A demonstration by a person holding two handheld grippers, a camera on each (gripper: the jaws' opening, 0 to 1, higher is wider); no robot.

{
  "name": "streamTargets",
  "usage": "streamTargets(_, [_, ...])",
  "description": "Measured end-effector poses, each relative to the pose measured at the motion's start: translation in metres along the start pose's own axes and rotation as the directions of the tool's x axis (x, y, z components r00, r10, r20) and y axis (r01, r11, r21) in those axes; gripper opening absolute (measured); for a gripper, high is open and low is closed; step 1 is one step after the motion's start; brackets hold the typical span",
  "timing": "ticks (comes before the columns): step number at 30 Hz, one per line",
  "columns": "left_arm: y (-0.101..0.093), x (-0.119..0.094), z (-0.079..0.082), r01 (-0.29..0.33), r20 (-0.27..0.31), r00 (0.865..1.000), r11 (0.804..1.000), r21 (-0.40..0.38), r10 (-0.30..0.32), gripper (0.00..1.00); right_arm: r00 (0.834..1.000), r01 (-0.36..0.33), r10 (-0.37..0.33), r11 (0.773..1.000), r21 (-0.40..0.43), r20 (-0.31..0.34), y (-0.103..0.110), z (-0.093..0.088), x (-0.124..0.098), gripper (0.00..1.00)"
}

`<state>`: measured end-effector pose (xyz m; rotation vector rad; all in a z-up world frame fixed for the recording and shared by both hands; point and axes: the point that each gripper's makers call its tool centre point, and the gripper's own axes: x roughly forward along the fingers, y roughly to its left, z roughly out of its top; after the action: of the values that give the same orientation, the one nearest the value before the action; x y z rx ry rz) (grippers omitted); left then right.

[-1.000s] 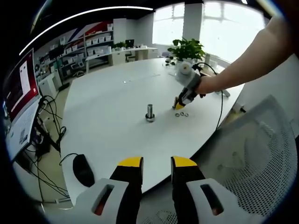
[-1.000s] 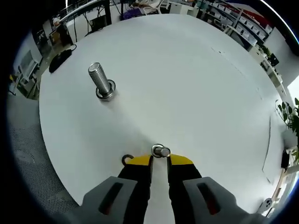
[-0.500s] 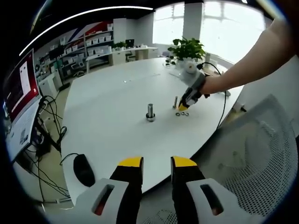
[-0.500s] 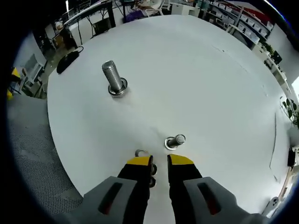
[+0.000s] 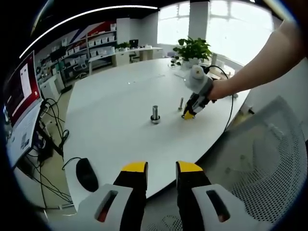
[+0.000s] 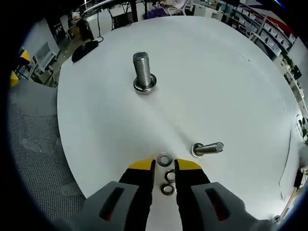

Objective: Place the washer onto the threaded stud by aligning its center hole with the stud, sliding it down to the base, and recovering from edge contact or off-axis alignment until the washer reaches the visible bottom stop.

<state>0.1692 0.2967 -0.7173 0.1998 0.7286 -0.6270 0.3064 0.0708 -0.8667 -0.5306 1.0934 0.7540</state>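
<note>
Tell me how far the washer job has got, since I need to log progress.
Done: nothing yet; the threaded stud stands bare on the table. In hand: the right gripper is open, low over three loose washers, gripping none. The left gripper waits open off the table's edge. Left: pick one, align it, slide it to the base.

Daylight pours in from the blown-out windows at the upper right of the left gripper view, leaving the white surface bright and evenly lit. In the right gripper view the upright stud is sharp, casting only a faint soft shadow. Fisheye bending curves both views strongly toward their edges, where detail softens.
</note>
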Motion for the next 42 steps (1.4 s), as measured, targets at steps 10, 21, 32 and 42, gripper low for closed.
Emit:
streamTargets(10, [0.000,0.000,0.000,0.000,-0.001,1.000,1.000,0.002,0.000,0.21,0.999,-0.031,0.031,1.000,-0.003,-0.026,-0.002,0.002,0.001,0.17])
streamTargets(21, [0.000,0.000,0.000,0.000,-0.001,1.000,1.000,0.003,0.000,0.21,0.975,-0.037,0.011,0.993,-0.113,-0.223,0.002,0.003,0.003,0.15])
streamTargets(32, [0.000,0.000,0.000,-0.003,-0.002,1.000,1.000,0.004,0.003,0.21,0.972,-0.006,-0.009,0.998,-0.061,-0.236,-0.004,0.004,0.008,0.15])
streamTargets(42, [0.001,0.001,-0.002,-0.008,-0.011,1.000,1.000,0.008,0.008,0.20,0.997,-0.020,0.026,0.996,0.090,-0.072,-0.006,0.002,0.004,0.14])
